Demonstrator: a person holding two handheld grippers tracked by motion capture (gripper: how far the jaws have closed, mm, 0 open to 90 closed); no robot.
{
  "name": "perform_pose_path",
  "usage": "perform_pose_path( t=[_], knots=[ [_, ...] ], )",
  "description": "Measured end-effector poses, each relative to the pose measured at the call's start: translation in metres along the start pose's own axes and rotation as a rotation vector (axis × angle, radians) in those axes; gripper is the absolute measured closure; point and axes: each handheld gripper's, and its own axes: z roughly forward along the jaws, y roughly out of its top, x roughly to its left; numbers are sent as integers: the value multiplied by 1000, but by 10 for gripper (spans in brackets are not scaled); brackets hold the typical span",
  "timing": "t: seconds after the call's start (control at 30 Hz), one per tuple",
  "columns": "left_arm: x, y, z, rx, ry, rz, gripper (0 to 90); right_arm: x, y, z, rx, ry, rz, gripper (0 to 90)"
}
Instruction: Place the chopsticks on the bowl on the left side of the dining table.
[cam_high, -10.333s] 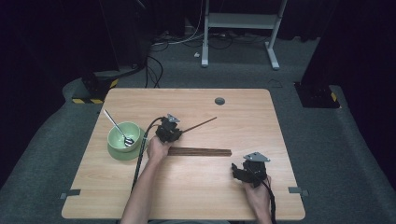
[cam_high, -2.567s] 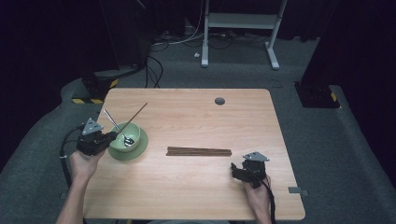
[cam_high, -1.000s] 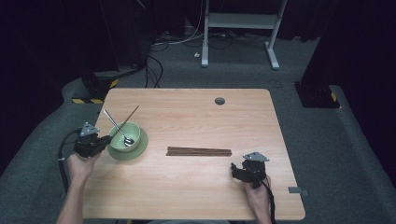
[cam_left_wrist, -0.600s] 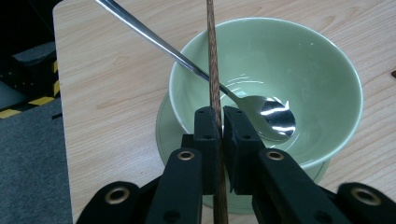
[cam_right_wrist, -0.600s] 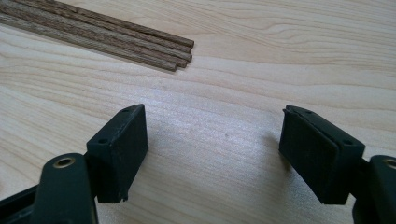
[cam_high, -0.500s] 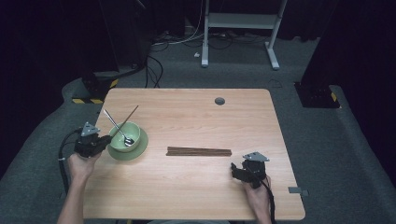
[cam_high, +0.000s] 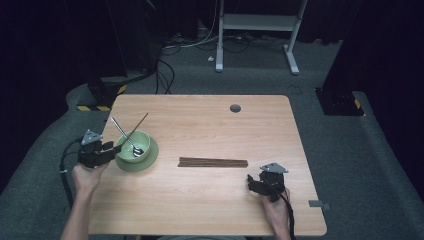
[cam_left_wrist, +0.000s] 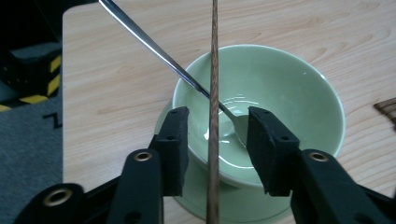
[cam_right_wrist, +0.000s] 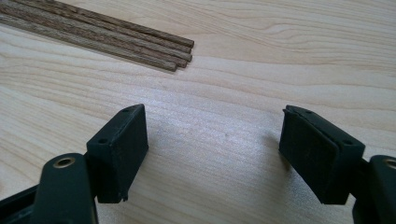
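Note:
A pale green bowl (cam_high: 131, 150) (cam_left_wrist: 289, 88) sits on a matching saucer (cam_high: 150, 159) at the table's left, with a metal spoon (cam_high: 122, 132) (cam_left_wrist: 154, 49) leaning in it. A single wooden chopstick (cam_high: 141, 122) (cam_left_wrist: 214, 70) also leans in the bowl. It runs between the jaws of my left gripper (cam_high: 114, 149) (cam_left_wrist: 217, 135). Those jaws have just been opening, and the pads stand clear of the stick on both sides. My right gripper (cam_high: 250, 182) (cam_right_wrist: 212, 140) rests open near the front right, nothing between its pads.
A bundle of several chopsticks (cam_high: 213, 162) (cam_right_wrist: 107, 35) lies flat mid-table, a little beyond the right gripper. A round cable hole (cam_high: 235, 108) sits near the far edge of the table (cam_high: 200, 210). Cables and a desk frame (cam_high: 260, 22) stand on the floor behind.
My left hand has brought one chopstick from mid-table to the bowl and lowered it in. Over the last second no motion shows in the high view. The right hand has stayed put.

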Motion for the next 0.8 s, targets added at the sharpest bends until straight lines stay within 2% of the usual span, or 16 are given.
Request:
perform_pose_path(
  t=[0.13, 0.3, 0.33, 0.5, 0.57, 0.67, 0.8],
  knots=[
    [-2, 1, -3, -13, 14, 6, 557, 0, 0, 0, 0, 0, -2, 230],
    [-7, 4, -5, -30, 5, 5, 543, 0, 0, 0, 0, 0, -2, 231],
    [-8, 4, -5, -27, 5, 14, 538, 0, 0, 0, 0, 0, 0, 230],
    [-12, 7, -5, -39, 1, 5, 497, 0, 0, 0, 0, 0, 0, 231],
    [-15, 8, -6, -51, 8, 20, 484, 0, 0, 0, -1, 0, -2, 231],
    [-18, 10, -8, -82, -2, 12, 457, 0, 0, 0, 0, 0, 0, 231],
    [-25, 13, -7, -90, -15, 21, 431, 0, 0, 0, 0, 0, 0, 230]
  ],
)
